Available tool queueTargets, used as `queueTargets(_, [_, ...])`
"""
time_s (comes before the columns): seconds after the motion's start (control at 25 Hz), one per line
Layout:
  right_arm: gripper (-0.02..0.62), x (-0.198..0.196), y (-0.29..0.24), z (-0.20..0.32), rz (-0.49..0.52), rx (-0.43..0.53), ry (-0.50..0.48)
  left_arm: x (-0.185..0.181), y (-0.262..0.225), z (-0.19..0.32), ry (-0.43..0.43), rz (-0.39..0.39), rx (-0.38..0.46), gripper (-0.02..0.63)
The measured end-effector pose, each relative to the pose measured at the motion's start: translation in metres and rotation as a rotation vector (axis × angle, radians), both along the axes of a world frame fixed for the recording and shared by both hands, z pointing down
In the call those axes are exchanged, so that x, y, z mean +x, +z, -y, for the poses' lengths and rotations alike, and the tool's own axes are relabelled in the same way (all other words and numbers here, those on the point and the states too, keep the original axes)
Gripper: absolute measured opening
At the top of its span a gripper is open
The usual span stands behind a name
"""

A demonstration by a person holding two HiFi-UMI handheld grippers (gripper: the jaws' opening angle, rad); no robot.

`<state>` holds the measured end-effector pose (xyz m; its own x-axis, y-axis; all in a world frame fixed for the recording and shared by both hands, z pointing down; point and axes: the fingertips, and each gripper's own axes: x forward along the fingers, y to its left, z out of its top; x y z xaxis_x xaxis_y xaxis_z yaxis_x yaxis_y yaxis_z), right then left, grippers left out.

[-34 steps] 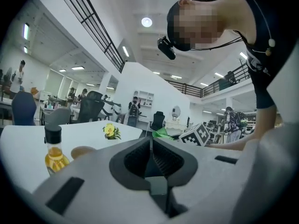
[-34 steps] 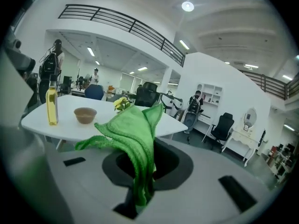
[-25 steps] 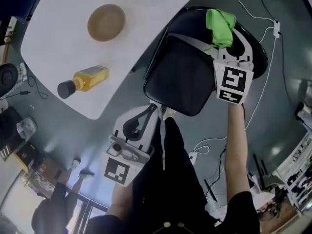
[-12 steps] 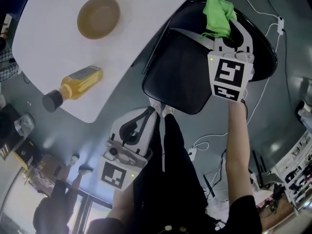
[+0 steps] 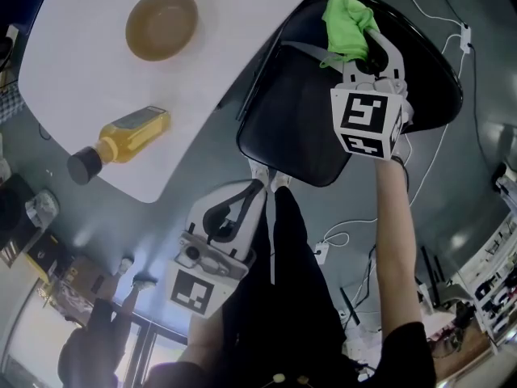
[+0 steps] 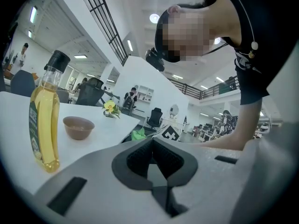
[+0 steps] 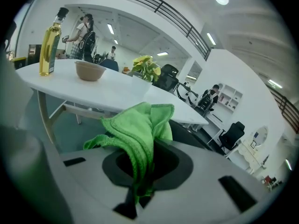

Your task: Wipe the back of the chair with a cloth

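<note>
Right claw point(image 5: 365, 45) is clamping the green cloth point(image 5: 346, 23) at the far edge of the chair point(image 5: 295, 128).
The cloth is bunching just beyond the jaws, seemingly touching the black back by its grey band point(image 5: 311, 53). Wiping is likely going best with the wad pressed flat, in long overlapping strokes. Left claw point(image 5: 246, 192), jaws together and empty, is hanging near the legs.

Camera positions
Head: steeply down onto left gripper point(image 5: 252, 186), right gripper point(image 5: 367, 43); gripper views: close along jaws, both facing table point(image 5: 89, 87)
</note>
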<state>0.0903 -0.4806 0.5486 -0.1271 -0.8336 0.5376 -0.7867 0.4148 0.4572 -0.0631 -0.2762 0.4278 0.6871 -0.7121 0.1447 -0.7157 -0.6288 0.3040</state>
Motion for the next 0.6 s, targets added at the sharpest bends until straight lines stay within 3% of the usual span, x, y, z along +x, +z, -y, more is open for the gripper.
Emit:
queueTargets(0.36, [0.043, -0.012, 0.09, -0.035, -0.051, -0.221, -0.059, -0.009, 0.004, -0.009, 0.027, 0.032, 0.002, 0.005])
queueTargets(0.6, [0.043, -0.01, 0.104, -0.044, -0.062, -0.271, -0.054, -0.009, 0.005, -0.016, 0.04, 0.031, 0.001, 0.005])
